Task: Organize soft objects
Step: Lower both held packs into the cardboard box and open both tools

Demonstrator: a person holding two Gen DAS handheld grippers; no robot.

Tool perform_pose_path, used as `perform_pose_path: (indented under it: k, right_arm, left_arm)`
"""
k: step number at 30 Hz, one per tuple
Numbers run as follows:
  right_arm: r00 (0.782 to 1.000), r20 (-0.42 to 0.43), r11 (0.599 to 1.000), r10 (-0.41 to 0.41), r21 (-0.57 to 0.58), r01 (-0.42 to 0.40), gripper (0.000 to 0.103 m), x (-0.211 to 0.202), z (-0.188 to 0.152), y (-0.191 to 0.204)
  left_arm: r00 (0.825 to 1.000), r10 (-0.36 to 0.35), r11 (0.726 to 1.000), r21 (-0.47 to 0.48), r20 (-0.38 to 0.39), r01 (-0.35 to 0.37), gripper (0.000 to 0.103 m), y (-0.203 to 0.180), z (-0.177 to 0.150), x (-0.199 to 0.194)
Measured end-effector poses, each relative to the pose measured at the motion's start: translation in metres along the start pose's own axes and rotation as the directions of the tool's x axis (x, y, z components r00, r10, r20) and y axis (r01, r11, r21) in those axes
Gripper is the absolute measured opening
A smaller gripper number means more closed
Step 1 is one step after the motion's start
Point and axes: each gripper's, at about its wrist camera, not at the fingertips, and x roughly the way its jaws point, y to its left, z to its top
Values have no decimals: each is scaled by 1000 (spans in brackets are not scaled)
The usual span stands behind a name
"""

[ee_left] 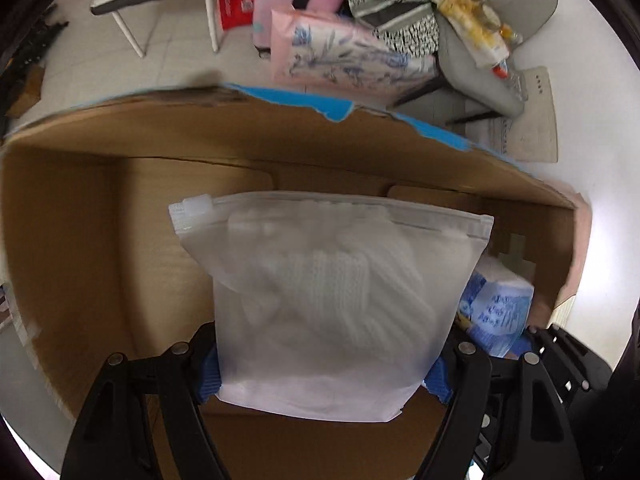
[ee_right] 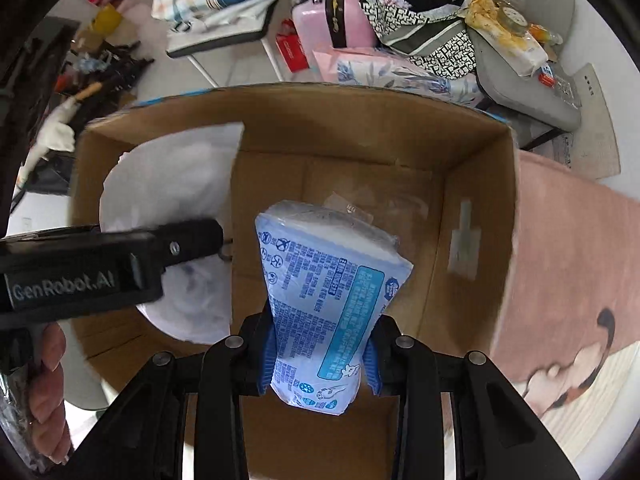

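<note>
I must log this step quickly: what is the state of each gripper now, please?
Left gripper: closed on the frosted zip bag.
Right gripper: closed on the blue tissue pack.

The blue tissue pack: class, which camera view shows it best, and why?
The right wrist view. There the blue tissue pack fills the centre, clamped in the right gripper above the cardboard box. The left wrist view shows only part of it, behind the frosted zip bag.
</note>
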Motion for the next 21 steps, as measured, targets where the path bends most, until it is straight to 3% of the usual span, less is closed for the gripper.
perform_pose_path:
  k: [8, 10, 11, 15, 17, 18, 21]
  right_arm:
    - [999, -43, 1000, -30, -8, 30, 43, 28, 23, -9]
    - [998, -50, 999, -43, -12, 43, 61, 29, 24, -8]
    - [998, -57, 999, -36, -12, 35, 62, 29, 23, -8]
    - [997, -68, 1000, -28, -13, 27, 72, 23, 18, -4]
    - [997, -62, 999, -50, -21, 48, 83, 17, 14, 1]
    - [996, -52, 997, -78, -30, 76, 92, 13, 11, 4]
    - [994, -41, 994, -103, -32, 102, 94, 1, 4, 6]
  left_arm:
    - [999, -10, 1000, 11, -54, 10, 78, -15, 21, 27]
    - [997, -15, 1000, -2, -76, 15, 79, -12, 20, 28]
    - [997, -17, 1000, 1, -76, 17, 81, -13, 18, 26]
    - [998, 59, 998, 39, -10, -59, 94, -14, 14, 6]
    - [997, 72, 997, 36, 15, -72, 97, -13, 13, -5]
    - [996, 79, 996, 30, 36, -80, 101, -12, 10, -13]
    - [989, 99, 994, 26, 106, -102, 102, -9, -5, -38]
